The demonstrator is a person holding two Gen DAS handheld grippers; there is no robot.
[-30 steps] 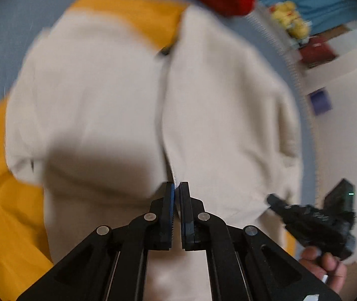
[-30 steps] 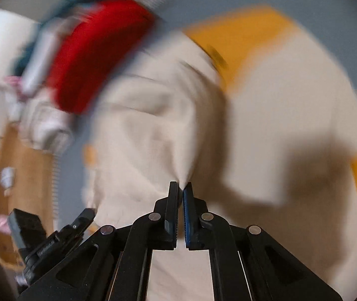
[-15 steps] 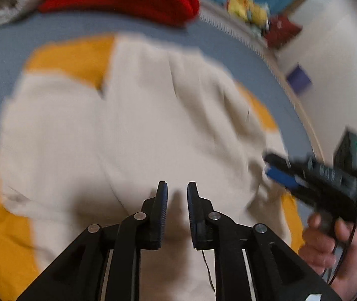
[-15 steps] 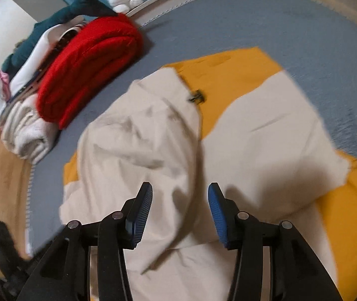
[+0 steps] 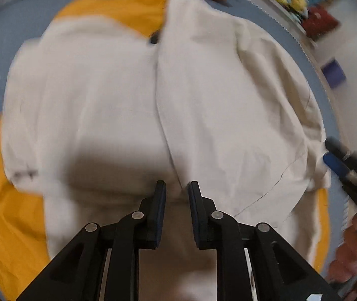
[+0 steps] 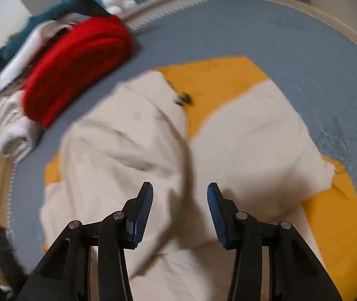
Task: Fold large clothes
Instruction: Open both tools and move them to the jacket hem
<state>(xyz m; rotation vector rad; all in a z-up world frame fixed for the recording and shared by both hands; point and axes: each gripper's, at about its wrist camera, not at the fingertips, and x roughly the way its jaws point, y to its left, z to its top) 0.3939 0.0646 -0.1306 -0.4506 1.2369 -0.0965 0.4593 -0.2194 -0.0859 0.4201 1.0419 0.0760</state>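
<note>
The garment (image 5: 118, 95) — cream outside, yellow lining — lies spread on the grey mat (image 6: 266, 30), both sides folded in to meet along the middle. The left gripper (image 5: 176, 188) hangs over it with fingers slightly apart, the right gripper (image 6: 179, 193) wider; both have just been opening, nothing between them. The side folds look done — folding it crosswise is likely left.

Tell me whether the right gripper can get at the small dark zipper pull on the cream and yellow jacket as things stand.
Probably yes. The right gripper has open, empty jaws, and the small dark zipper pull lies exposed on the cream and yellow jacket straight ahead, nothing covering it.
</note>
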